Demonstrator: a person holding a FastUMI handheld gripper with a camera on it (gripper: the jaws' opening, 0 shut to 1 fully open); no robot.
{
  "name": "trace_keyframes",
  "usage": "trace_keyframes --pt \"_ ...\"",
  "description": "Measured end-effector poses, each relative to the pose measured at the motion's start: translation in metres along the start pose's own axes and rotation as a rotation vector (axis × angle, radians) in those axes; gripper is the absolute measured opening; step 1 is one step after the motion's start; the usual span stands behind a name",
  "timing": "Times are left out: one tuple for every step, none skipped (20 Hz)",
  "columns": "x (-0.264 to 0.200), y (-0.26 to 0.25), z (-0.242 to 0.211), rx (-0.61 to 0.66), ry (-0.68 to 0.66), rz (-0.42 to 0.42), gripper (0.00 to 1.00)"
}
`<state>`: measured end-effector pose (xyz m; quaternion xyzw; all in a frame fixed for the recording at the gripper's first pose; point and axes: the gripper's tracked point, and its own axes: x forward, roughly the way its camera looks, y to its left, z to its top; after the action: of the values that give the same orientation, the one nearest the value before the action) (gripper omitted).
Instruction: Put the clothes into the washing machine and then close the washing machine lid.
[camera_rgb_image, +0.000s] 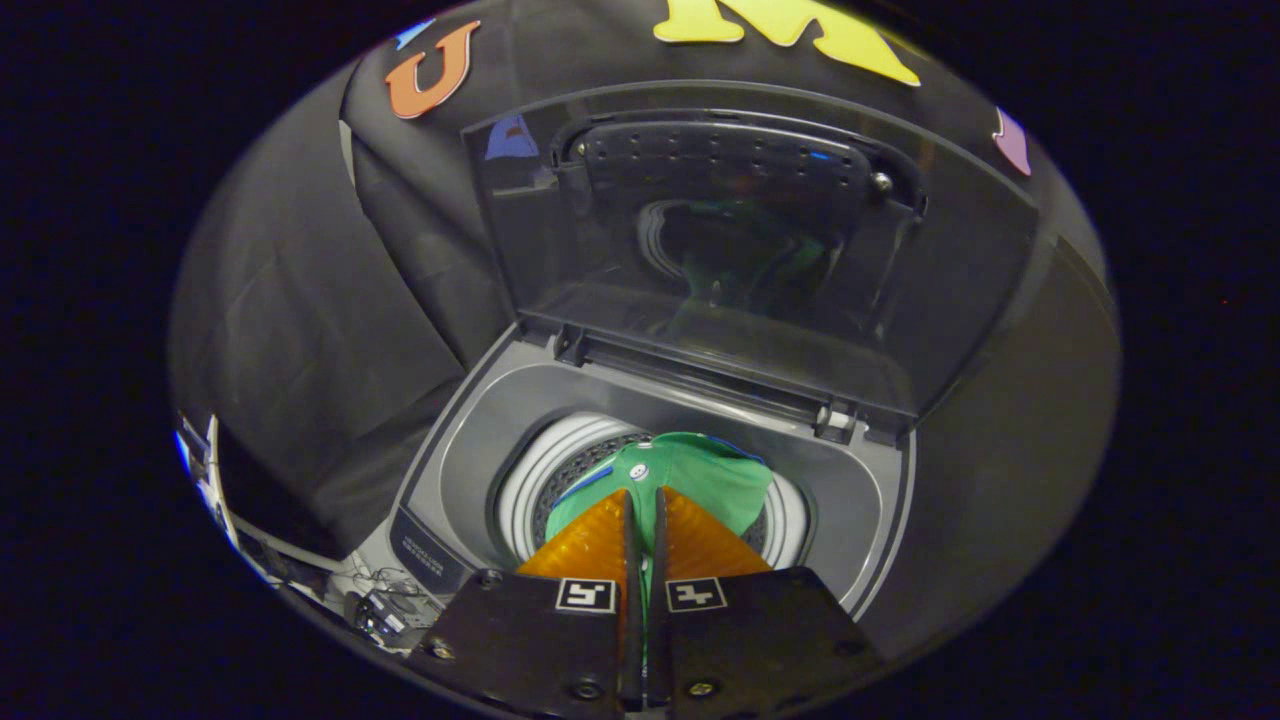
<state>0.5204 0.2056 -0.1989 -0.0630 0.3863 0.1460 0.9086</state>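
Observation:
A grey top-loading washing machine (470, 440) stands below me with its tinted lid (740, 240) raised upright at the back. My gripper (645, 492) hangs over the round drum opening (540, 470), its two orange fingers (590, 545) pressed together on a green garment (710, 475). The cloth bunches up just ahead of the fingertips, above the drum, and a thin strip of it shows in the narrow slit between the fingers. A reflection of the green garment shows in the lid.
The machine's control panel (425, 550) runs along its near left edge. Cables and small devices (380, 600) lie on the floor to the left of the machine. Black cloth walls close in behind and on both sides.

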Motion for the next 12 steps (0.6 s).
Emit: trace_keyframes --pt "0.000 0.001 0.000 -0.001 -0.001 0.002 0.05" --pt "0.000 0.001 0.000 -0.003 -0.004 0.002 0.05" --pt "0.000 0.001 -0.001 -0.008 -0.004 0.002 0.05" --pt "-0.001 0.002 -0.002 -0.012 -0.004 0.002 0.05" --pt "-0.001 0.003 -0.001 -0.013 -0.009 0.001 0.05" --pt "0.000 0.004 -0.001 -0.014 -0.015 0.001 0.05" --pt "0.002 0.001 -0.001 -0.013 -0.018 -0.013 0.05" --pt "0.003 0.006 -0.009 -0.003 0.002 -0.007 0.30" --pt "0.005 0.002 -0.015 -0.011 0.022 -0.015 0.54" --pt "0.003 0.003 -0.010 -0.019 0.020 -0.021 0.79" --pt "0.006 0.000 -0.010 -0.027 0.004 -0.037 1.00" --pt "0.003 0.003 -0.006 -0.033 -0.003 -0.041 1.00"
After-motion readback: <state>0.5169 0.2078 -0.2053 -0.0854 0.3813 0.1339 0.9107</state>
